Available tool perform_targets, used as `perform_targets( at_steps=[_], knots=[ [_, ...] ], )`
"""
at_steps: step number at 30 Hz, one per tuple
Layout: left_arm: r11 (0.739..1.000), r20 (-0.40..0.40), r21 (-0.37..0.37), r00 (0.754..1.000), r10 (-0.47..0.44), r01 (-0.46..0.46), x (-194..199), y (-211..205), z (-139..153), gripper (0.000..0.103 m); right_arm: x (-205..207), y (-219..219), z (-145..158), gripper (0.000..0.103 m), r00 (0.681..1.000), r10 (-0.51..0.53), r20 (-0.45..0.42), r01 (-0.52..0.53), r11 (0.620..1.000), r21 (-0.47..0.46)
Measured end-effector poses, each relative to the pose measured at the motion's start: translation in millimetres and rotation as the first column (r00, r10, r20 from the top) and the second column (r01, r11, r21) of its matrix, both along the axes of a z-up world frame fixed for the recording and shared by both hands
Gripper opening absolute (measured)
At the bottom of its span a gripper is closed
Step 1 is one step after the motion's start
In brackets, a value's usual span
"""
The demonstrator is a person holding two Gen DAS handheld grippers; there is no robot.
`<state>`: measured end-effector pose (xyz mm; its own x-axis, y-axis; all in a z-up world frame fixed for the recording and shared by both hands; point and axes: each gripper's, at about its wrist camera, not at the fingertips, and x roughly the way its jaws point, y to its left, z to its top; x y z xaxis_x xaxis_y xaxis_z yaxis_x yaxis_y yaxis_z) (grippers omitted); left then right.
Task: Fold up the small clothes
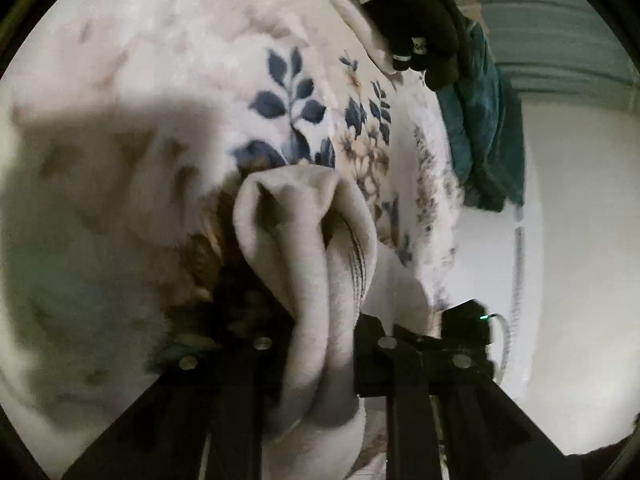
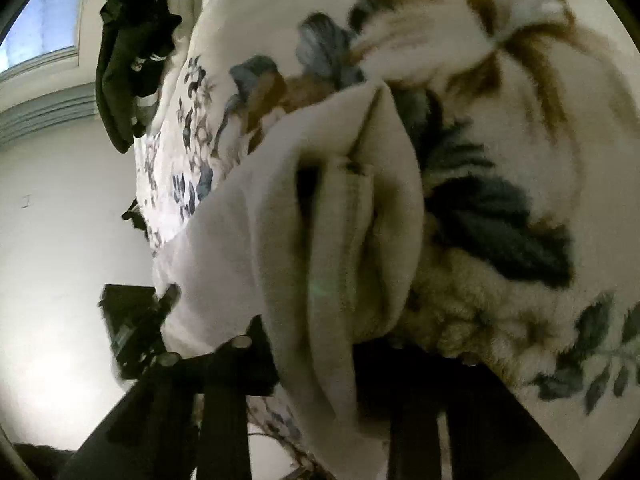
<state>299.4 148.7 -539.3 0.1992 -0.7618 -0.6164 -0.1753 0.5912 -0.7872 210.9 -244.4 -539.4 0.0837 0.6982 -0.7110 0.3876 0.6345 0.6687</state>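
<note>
A small cream fleece garment [image 1: 308, 248] is bunched in thick folds between the black fingers of my left gripper [image 1: 320, 344], which is shut on it. The same cream garment [image 2: 340, 240] hangs in folds between the fingers of my right gripper [image 2: 316, 348], which is shut on it too. Both hold the cloth just above a fuzzy white blanket with blue and brown flowers [image 1: 160, 92], which also shows in the right wrist view [image 2: 520, 128]. The other gripper's black body [image 2: 136, 328] shows at lower left in the right wrist view.
A dark black garment [image 1: 420, 28] lies at the blanket's far edge and also shows in the right wrist view [image 2: 128, 52]. A teal cloth [image 1: 484, 128] lies beside it. A white wall [image 1: 580, 240] and a window [image 2: 40, 36] are beyond.
</note>
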Motion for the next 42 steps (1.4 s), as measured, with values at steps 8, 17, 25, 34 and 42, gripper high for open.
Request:
perform_targets(
  at_steps=[8, 17, 25, 34, 42],
  knots=[
    [0.992, 0.012, 0.095, 0.997, -0.081, 0.08, 10.0, -3.0, 49.2, 0.013, 10.9, 10.1, 47.7, 0.018, 1.0, -0.002, 0.007, 0.002, 0.997, -0.071],
    [0.987, 0.129, 0.145, 0.988, -0.086, 0.067, 91.4, 43.0, 165.3, 0.013, 98.5, 51.1, 160.6, 0.018, 0.993, -0.003, 0.117, 0.014, 0.995, -0.095],
    [0.967, 0.277, 0.253, 0.956, -0.094, 0.022, 254.7, 67.1, 246.2, 0.014, 270.4, 98.0, 235.0, 0.018, 0.962, -0.022, 0.274, 0.054, 0.993, -0.109],
    [0.886, 0.223, 0.46, 0.96, -0.17, 0.05, 391.1, 71.9, 202.5, 0.02, 437.4, 140.8, 212.6, 0.018, 0.964, 0.029, 0.263, 0.032, 0.974, -0.224],
    [0.709, 0.185, 0.705, 0.968, -0.17, -0.011, 394.8, 65.8, 184.7, 0.053, 456.4, 153.8, 204.5, 0.052, 0.976, 0.14, 0.169, -0.038, 0.867, -0.497]
  ],
)
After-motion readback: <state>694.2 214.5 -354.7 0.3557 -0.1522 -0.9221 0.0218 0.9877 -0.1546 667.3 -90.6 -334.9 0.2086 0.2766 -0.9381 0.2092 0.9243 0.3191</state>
